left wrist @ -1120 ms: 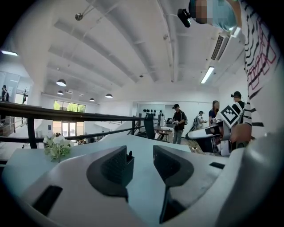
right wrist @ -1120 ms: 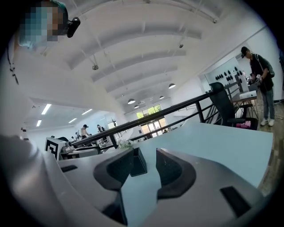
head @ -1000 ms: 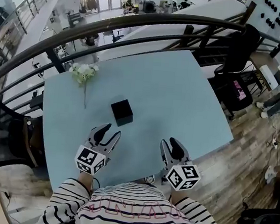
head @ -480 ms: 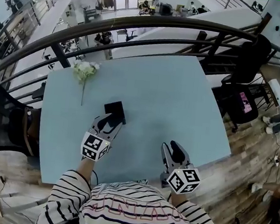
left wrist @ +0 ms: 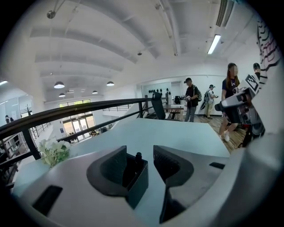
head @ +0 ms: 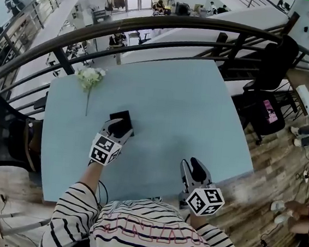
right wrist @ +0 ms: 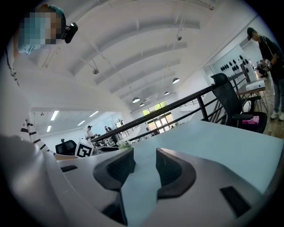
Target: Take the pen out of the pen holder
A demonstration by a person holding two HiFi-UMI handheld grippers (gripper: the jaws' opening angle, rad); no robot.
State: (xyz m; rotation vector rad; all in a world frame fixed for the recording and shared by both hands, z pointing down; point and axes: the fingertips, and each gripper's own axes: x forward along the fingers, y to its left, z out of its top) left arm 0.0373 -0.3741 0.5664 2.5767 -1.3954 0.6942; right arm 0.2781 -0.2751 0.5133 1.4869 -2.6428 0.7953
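A black square pen holder stands on the light blue table, left of the middle. My left gripper is right at its near side, open, with the fingertips reaching over the holder. In the left gripper view, the holder's near corner lies between the jaws of the left gripper. The dark top of a pen pokes up from the holder in the gap, touching neither jaw. My right gripper hovers open near the table's front edge, with only table between the jaws of the right gripper.
A white flower sprig lies at the table's far left, also seen as a flower. A dark railing curves behind the table. Black chairs stand at the left and right. People stand far off.
My left gripper has moved forward from the near table edge up to the pen holder, and its jaws now straddle the holder's corner. The right gripper has barely moved.
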